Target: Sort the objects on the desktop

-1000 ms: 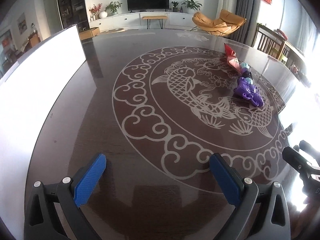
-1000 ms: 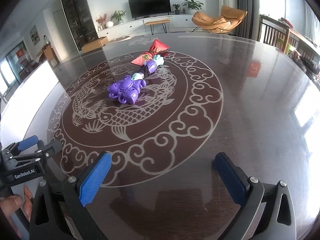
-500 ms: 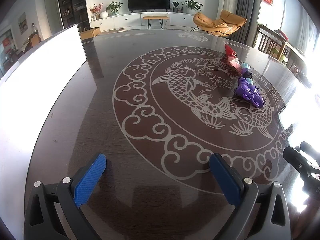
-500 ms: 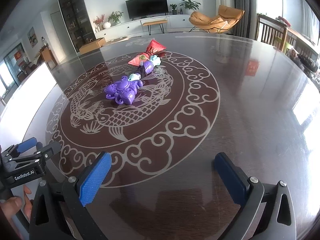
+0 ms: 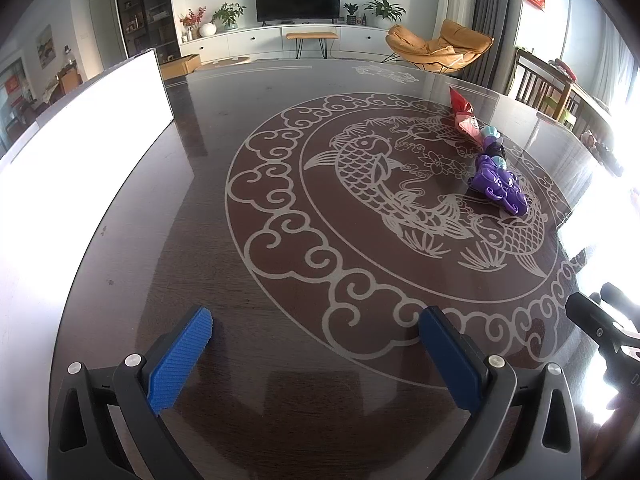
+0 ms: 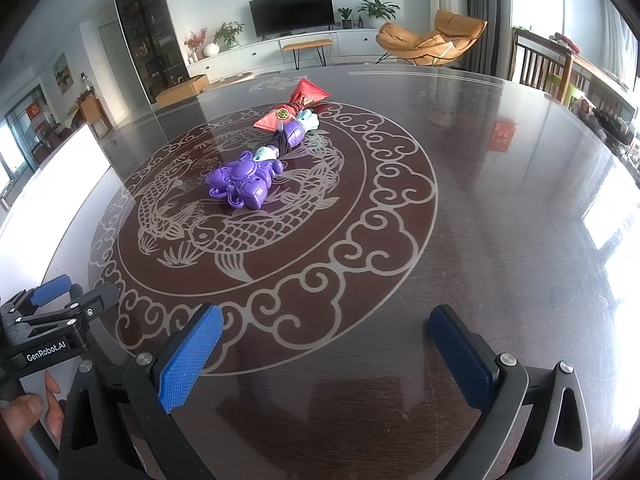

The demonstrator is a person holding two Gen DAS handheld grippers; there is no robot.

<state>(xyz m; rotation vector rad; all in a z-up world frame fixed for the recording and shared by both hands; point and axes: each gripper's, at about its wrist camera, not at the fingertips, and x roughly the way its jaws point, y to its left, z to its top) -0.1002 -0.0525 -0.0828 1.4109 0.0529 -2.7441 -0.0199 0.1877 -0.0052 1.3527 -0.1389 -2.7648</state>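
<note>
A purple plastic toy (image 6: 242, 184) lies near the middle of the dark round table (image 6: 500, 240). Behind it, in a row, lie a small purple and teal toy (image 6: 294, 132) with a dark hair tie, and a red packet (image 6: 298, 106). The same purple toy (image 5: 500, 184) and red packet (image 5: 462, 110) show at the right in the left wrist view. My left gripper (image 5: 316, 328) is open and empty above the near table edge. My right gripper (image 6: 326, 332) is open and empty, well short of the toys. The left gripper also shows at the lower left of the right wrist view (image 6: 60, 300).
A white board (image 5: 80, 152) lies along the table's left side. The table carries a pale fish and cloud pattern (image 5: 380, 184). Beyond it are a TV cabinet, an orange chair (image 6: 432, 38) and wooden chairs at the right.
Both grippers stay open. The right view has shifted slightly, so the toys sit a little further left and higher. The left view has barely moved.
</note>
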